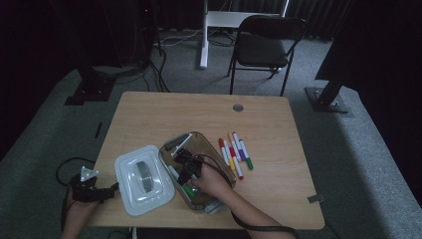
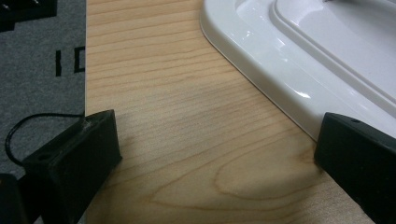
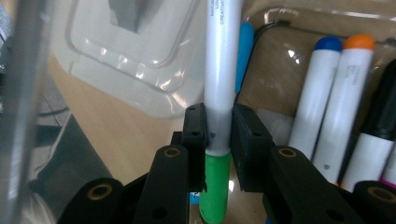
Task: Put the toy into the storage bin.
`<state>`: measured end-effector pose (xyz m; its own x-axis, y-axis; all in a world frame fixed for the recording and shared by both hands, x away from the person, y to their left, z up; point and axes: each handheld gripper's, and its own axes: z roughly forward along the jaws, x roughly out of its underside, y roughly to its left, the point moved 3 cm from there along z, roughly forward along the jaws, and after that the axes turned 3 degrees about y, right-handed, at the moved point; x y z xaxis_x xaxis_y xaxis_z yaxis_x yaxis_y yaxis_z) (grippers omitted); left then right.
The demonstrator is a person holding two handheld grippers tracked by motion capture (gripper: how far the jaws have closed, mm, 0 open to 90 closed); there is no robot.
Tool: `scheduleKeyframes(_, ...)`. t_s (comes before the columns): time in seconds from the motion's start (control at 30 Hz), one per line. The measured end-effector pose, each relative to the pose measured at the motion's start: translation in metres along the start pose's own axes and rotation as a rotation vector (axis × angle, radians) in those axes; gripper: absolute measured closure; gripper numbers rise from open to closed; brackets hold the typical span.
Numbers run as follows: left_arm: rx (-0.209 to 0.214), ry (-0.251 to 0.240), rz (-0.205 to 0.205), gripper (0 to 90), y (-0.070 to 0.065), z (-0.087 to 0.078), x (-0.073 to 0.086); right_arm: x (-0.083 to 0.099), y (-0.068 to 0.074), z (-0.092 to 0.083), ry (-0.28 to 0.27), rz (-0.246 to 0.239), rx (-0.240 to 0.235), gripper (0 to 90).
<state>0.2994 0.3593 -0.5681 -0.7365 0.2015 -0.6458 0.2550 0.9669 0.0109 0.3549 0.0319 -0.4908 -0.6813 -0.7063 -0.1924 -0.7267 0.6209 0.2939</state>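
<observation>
Right gripper (image 3: 218, 128) clamps a green-capped marker (image 3: 222, 70) inside the clear box (image 1: 219, 158); several markers (image 3: 334, 107) already lie there; six more (image 1: 236, 152) wait just right of the box; left gripper (image 2: 215, 154) hangs open left of the box by the lid (image 1: 142, 179).

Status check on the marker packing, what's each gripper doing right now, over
Right gripper shut on green-capped marker, inside the clear box. Left gripper open, idle beside white lid. Six markers left on table. Path clear.
</observation>
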Motion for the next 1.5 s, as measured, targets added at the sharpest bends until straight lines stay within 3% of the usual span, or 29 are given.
scheduleKeyframes(0.23,0.000,0.000,0.000,0.6,0.000,0.000,0.000,0.000,0.002,0.011,0.082,-0.027,-0.004,74.5)
scheduleKeyframes(0.53,0.000,0.000,0.000,0.6,0.000,0.000,0.000,0.001,0.001,0.005,0.055,-0.050,0.023,71.2)
scheduleKeyframes(0.7,0.000,-0.002,-0.003,0.6,0.000,0.000,0.000,0.011,-0.006,-0.018,-0.026,-0.055,0.035,64.1)
scheduleKeyframes(0.77,0.000,-0.001,-0.002,0.6,0.000,0.000,0.000,0.011,-0.006,-0.018,-0.026,-0.055,0.035,64.1)
scheduleKeyframes(0.8,-0.001,-0.001,0.000,0.6,0.000,0.000,0.000,0.013,-0.007,-0.024,-0.051,-0.052,0.030,62.9)
scheduleKeyframes(0.83,0.000,-0.001,0.000,0.6,0.000,0.000,0.000,0.020,-0.011,-0.041,-0.109,-0.049,0.029,60.2)
scheduleKeyframes(0.93,0.000,-0.001,0.001,0.6,0.000,0.000,0.000,0.030,-0.018,-0.064,-0.180,-0.036,0.018,58.3)
scheduleKeyframes(1.13,0.000,-0.001,0.000,0.6,0.000,0.000,0.000,0.050,-0.033,-0.101,-0.272,-0.016,0.022,56.0)
scheduleKeyframes(1.5,0.000,-0.001,0.000,0.6,0.000,0.000,0.000,0.078,-0.065,-0.128,-0.369,0.020,0.035,54.4)
